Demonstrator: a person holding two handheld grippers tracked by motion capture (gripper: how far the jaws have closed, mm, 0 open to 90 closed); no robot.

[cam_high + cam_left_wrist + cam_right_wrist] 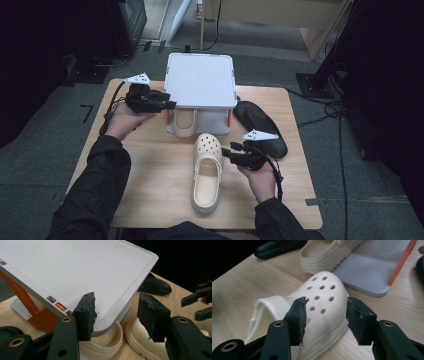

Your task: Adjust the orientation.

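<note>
A cream clog (207,170) with holes in its toe lies on the wooden table (150,190), toe pointing away from me. My right gripper (227,152) hovers at the right of its toe. In the right gripper view the jaws (325,320) stand open just above that clog (324,290), pressing on nothing. A second cream clog (184,122) sits on the lower shelf of a white rack (201,80). My left gripper (170,105) is level with the rack's top at its near left corner. Its jaws (116,315) are open around that corner of the rack (82,270), holding nothing.
A black shoe (260,127) lies to the right of the rack, behind my right hand. The rack has orange side supports (40,317) and a grey base (372,272). Dark floor with cables surrounds the table.
</note>
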